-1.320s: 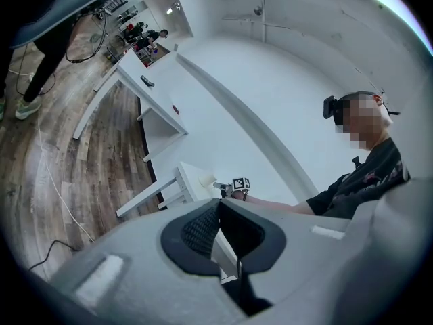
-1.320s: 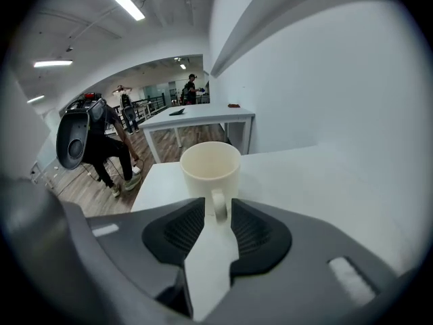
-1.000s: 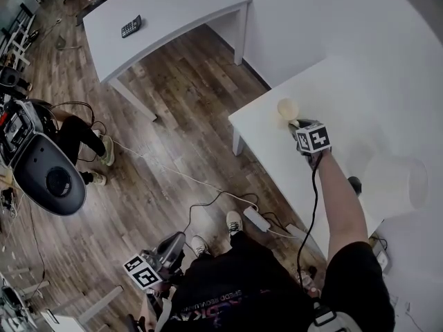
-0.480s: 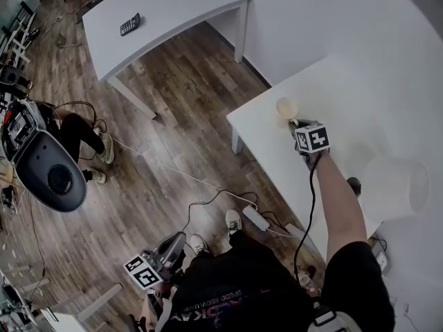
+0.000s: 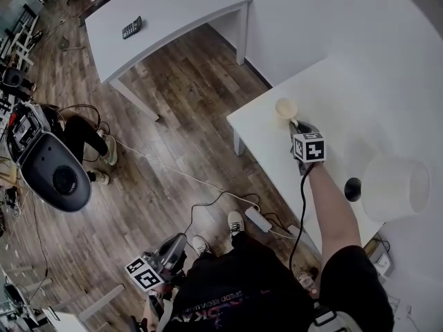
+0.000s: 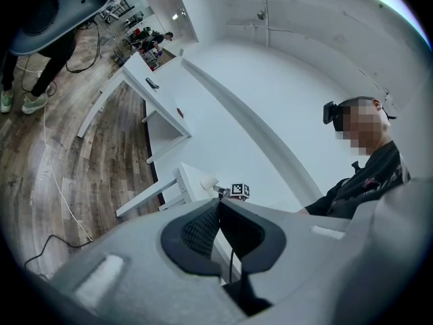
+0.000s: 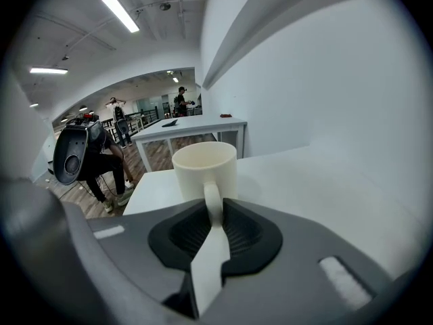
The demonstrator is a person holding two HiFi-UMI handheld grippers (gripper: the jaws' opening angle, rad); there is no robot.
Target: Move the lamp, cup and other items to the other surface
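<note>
Near white table: cream cup stands by corner, lamp with white shade further along edge. Far white table: small dark calculator on top. Wood floor: white cord, power strip.

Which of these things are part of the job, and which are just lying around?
Part of the job: cup, its handle pinched by the right gripper, whose jaws have just been closing; lamp; the white table under both; the far table, probably the destination.
Lying about: power strip and cables on the floor; black chair; calculator, already on the far table.
</note>
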